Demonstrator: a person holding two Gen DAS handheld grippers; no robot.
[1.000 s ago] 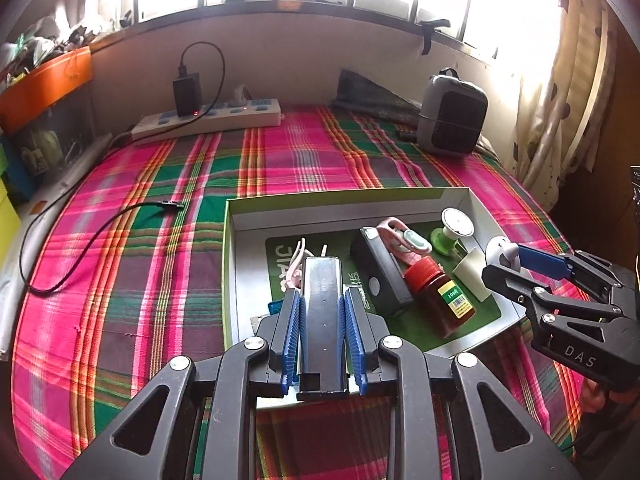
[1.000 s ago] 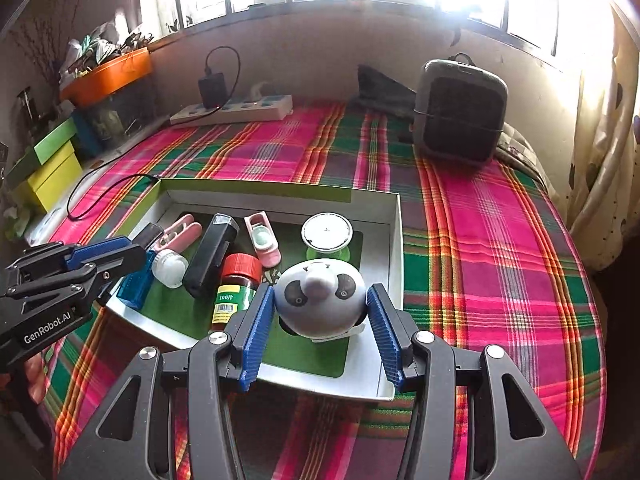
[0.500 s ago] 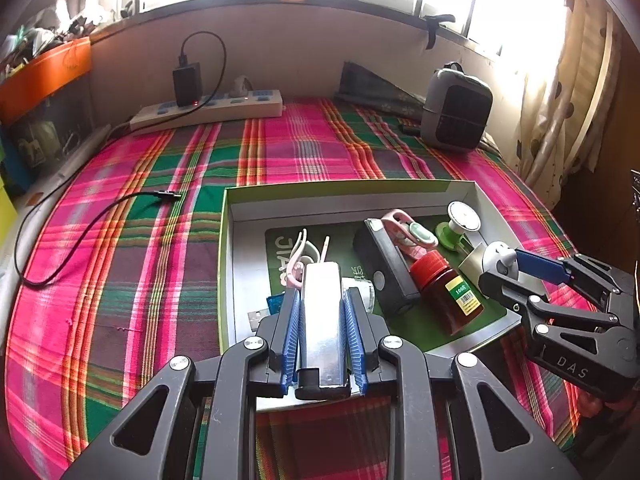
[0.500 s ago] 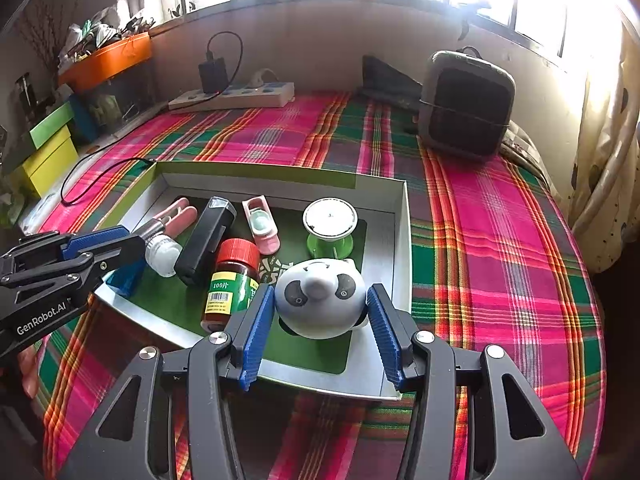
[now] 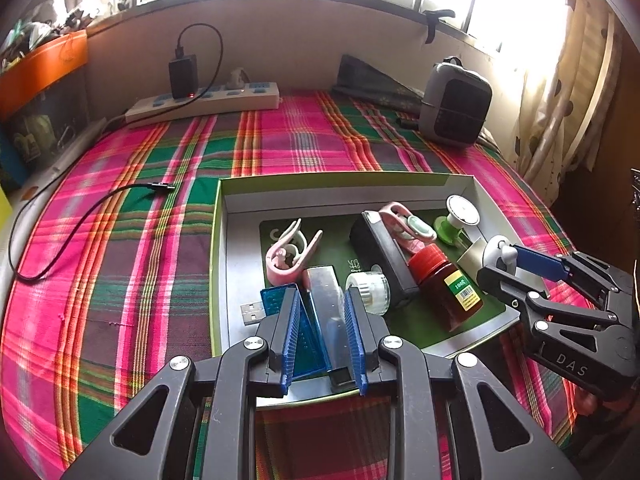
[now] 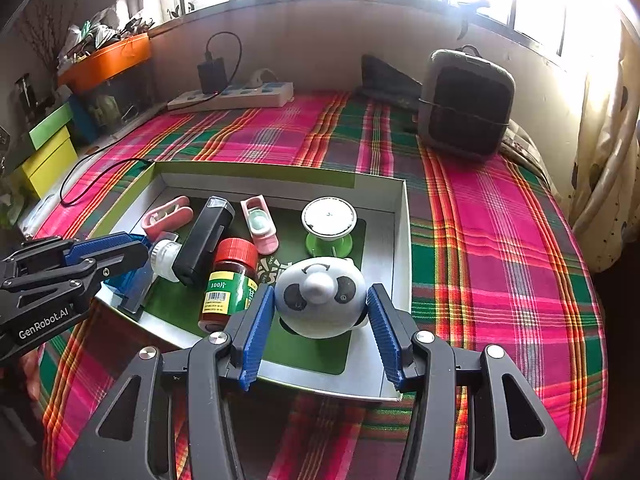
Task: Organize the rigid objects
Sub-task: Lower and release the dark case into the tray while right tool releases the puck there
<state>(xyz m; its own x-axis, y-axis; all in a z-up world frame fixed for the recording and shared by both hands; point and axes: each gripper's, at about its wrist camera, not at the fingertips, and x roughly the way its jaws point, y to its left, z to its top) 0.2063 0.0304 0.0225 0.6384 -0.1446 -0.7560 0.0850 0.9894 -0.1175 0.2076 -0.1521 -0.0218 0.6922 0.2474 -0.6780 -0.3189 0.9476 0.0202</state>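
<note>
Sitting in tray: silver power bank lies on the tray floor between the pads of the left gripper, leaning partly on a translucent blue case; judged just set down.
Left gripper: pads spread, a gap visible on each side of the power bank; not pinching it.
Why so: jaws wide enough to clear the bar, likely so a pull-back would not drag it.
Panda figure: grey-and-white panda toy rests on the green mat at the tray's near right corner, between the pads of the right gripper.
Right gripper: pads parted, standing just beside the panda on both sides; contact cannot be told, but no squeeze shows.
Tray: shallow white box with green-edged wall on the plaid cloth; it serves as the collecting place.
Neighbours in tray: red-capped brown bottle lying on its side, black rectangular device, pink clip, pink-and-mint holder, green-and-white spool, white roll, USB plug.
Crowding: left half packed, items overlapping; anything more risks stacking.
Outside tray: power strip, grey heater, loose black cable.
Progress: most small things appear gathered.
</note>
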